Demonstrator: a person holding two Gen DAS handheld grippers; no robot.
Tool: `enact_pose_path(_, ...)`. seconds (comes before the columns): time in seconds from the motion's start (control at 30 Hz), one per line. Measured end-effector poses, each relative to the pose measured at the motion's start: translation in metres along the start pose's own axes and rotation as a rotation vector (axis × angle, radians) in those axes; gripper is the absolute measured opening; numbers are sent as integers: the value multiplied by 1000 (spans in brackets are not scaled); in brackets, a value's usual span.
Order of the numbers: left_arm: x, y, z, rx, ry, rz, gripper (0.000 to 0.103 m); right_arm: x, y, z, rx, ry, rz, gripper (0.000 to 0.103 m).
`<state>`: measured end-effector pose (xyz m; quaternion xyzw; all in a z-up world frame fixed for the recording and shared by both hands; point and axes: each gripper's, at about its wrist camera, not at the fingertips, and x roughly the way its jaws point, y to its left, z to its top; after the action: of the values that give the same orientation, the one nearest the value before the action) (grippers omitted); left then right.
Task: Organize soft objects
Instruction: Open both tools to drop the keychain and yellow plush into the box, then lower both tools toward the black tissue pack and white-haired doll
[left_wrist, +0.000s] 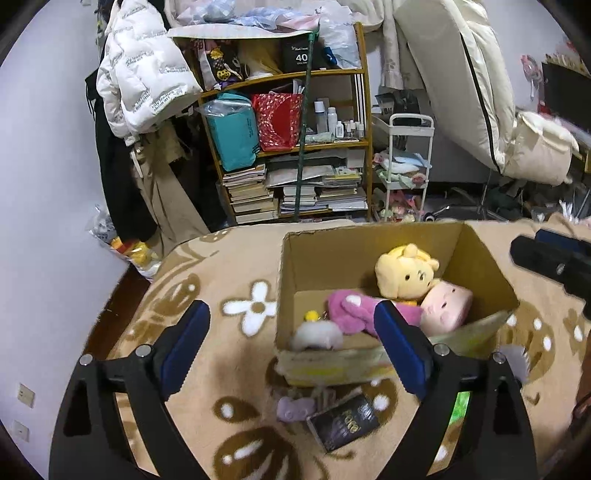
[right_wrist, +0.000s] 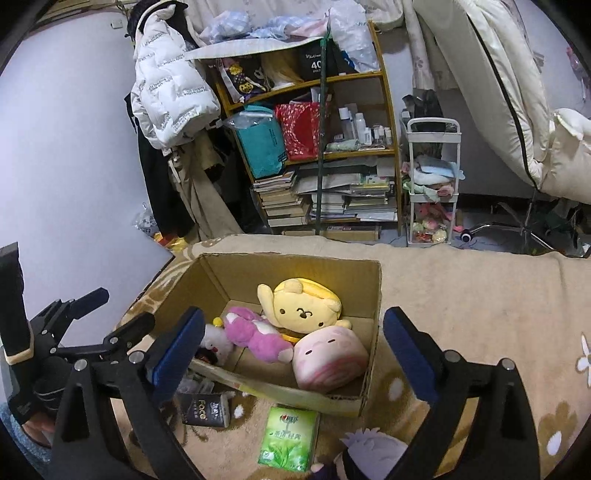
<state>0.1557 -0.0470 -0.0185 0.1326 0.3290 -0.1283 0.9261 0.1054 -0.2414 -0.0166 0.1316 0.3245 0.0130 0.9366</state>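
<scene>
An open cardboard box (left_wrist: 306, 258) (right_wrist: 373, 291) stands on a beige flowered blanket. In it lie a yellow plush (left_wrist: 404, 273) (right_wrist: 304, 306), a pink plush (left_wrist: 351, 310) (right_wrist: 255, 336), a pale pink cushion toy (left_wrist: 445, 306) (right_wrist: 328, 358) and a small white plush (left_wrist: 316, 336) (right_wrist: 218, 341). My left gripper (left_wrist: 291, 341) is open and empty, above the box's near wall. My right gripper (right_wrist: 293, 349) is open and empty, just before the box; it also shows in the left wrist view (left_wrist: 550, 262). A small purple plush (left_wrist: 295, 408) and a grey-haired doll (right_wrist: 365, 456) lie on the blanket.
A black tissue pack (left_wrist: 343, 424) (right_wrist: 205, 410) and a green tissue pack (right_wrist: 290, 437) lie in front of the box. Beyond the blanket stand a cluttered shelf (left_wrist: 295, 147) (right_wrist: 325, 147), a white trolley (left_wrist: 406, 166) (right_wrist: 432, 184), hanging coats and an office chair.
</scene>
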Motion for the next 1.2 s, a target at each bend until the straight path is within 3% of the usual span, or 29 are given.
enact_pose_path(0.23,-13,18,-10,-26,68,-16,90,-23,5,-8,-13,-12,5,103)
enact_pose_path(0.67,-31,29,-30,-85,137,-38,90,-48,6,-31,15,59,-32,103)
enact_pose_path(1.2,-6,3,-34,-69,157,-67,90,-20,-10,-42,48,148,-123,103)
